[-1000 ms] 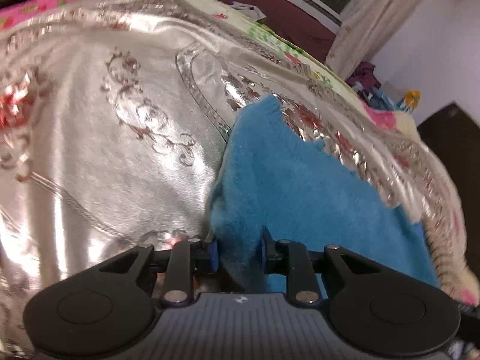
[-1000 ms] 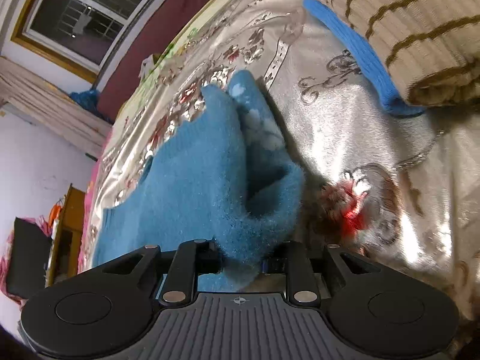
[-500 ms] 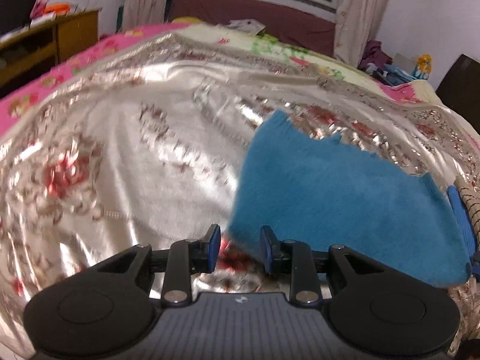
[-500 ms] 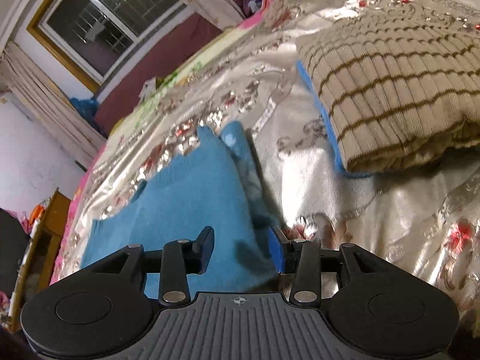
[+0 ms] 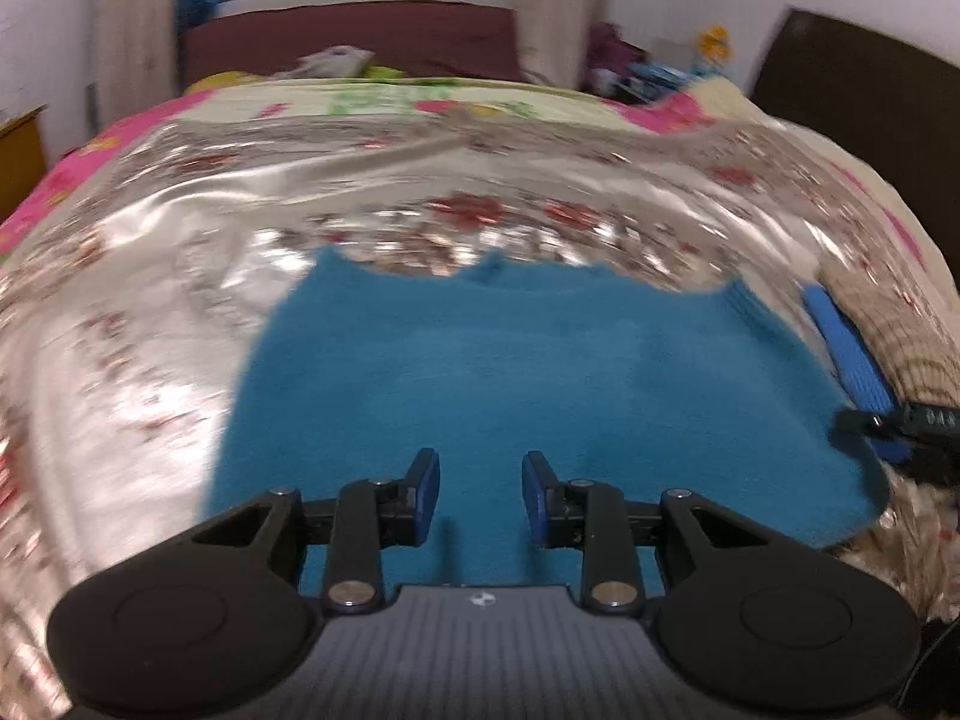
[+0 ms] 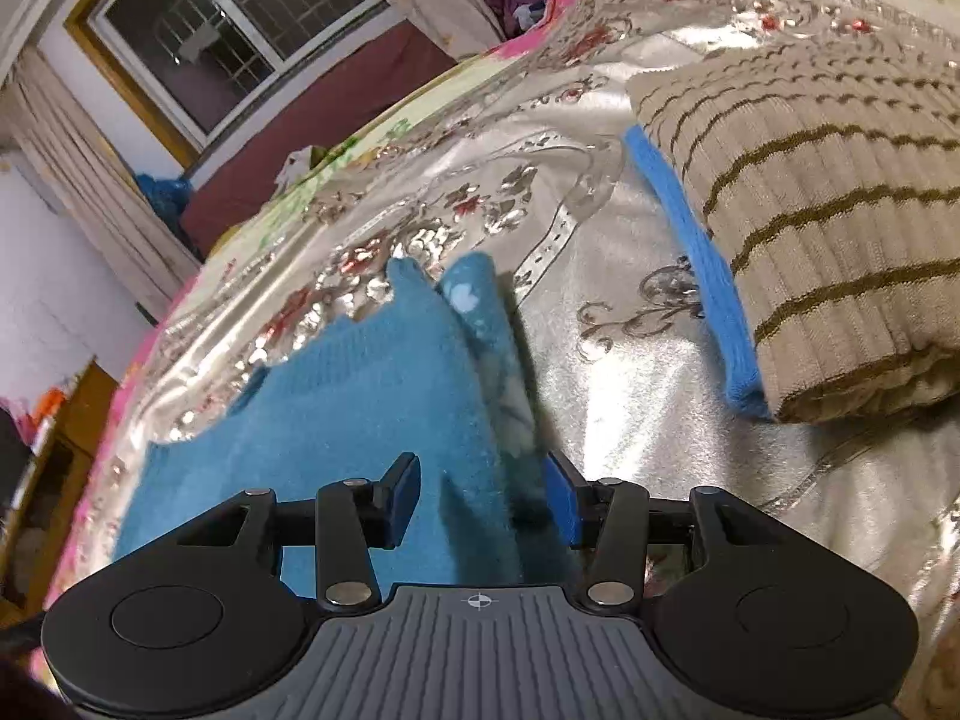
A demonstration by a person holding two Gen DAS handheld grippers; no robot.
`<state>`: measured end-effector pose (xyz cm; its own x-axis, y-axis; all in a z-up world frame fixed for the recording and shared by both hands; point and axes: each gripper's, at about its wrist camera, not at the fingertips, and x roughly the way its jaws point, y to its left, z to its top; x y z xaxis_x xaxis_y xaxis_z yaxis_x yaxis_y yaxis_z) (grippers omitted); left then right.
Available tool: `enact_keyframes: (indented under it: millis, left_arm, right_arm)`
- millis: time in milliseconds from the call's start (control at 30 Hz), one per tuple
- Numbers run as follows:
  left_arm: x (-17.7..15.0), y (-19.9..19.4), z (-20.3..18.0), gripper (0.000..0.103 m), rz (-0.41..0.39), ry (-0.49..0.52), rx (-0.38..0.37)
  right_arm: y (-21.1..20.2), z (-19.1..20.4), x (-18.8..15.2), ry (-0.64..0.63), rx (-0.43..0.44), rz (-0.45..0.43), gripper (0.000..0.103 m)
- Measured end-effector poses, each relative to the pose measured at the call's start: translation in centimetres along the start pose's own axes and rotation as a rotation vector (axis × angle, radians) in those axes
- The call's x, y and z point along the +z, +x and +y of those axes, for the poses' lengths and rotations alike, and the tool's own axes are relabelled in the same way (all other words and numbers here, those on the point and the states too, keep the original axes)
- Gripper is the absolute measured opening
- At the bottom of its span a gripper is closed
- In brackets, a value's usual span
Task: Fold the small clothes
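Both views were lit by warm indoor light from above; a round ceiling lamp was mirrored in the dark window (image 6: 222, 42). Strong glare was thrown off the shiny silver bedspread (image 5: 150, 360), brightest left of the teal garment (image 5: 540, 384) in the left wrist view and right of it in the right wrist view. A dark shadow was cast along the garment's right edge in the right wrist view. The left wrist picture was smeared by motion blur, heaviest towards its rim, while the right wrist picture was sharper. Barrel distortion bent both views, and the corners were vignetted black.
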<state>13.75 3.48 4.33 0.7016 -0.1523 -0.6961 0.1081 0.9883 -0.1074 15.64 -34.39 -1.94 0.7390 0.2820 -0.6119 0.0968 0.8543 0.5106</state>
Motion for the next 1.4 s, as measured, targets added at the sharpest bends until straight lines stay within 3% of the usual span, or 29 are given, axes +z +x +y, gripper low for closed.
enact_keyframes:
  millis: [167, 300, 433, 667, 900, 1000, 1400]
  left_arm:
    - [0.7, 4.3, -3.8, 0.035, 0.062, 0.087, -0.048]
    - [1.1, 5.3, -6.6, 0.035, 0.066, 0.150, -0.093]
    - [1.3, 6.5, -8.4, 0.040, 0.082, 0.205, -0.092]
    - [1.3, 7.4, -8.6, 0.044, 0.097, 0.207, -0.093]
    - [0.9, 8.1, -8.9, 0.047, 0.106, 0.214, -0.081]
    - [1.1, 7.7, -8.9, 0.047, 0.095, 0.196, -0.085]
    - [1.9, 7.9, -8.4, 0.047, 0.095, 0.194, -0.011]
  right_arm:
    - [1.6, -1.0, 0.6, 0.033, 0.001, 0.026, 0.050]
    - [2.7, -1.3, 1.2, 0.046, 0.043, 0.040, 0.050]
    - [4.4, -1.9, 2.0, 0.076, 0.074, 0.074, 0.052]
    - [6.6, -2.2, 2.4, 0.082, 0.158, 0.132, 0.054]
    - [7.7, -2.8, 2.6, 0.136, 0.227, 0.131, 0.056]
    - [7.4, -2.7, 2.2, 0.105, 0.250, 0.150, 0.051]
    - [5.3, -2.9, 1.0, 0.077, 0.249, 0.172, 0.050]
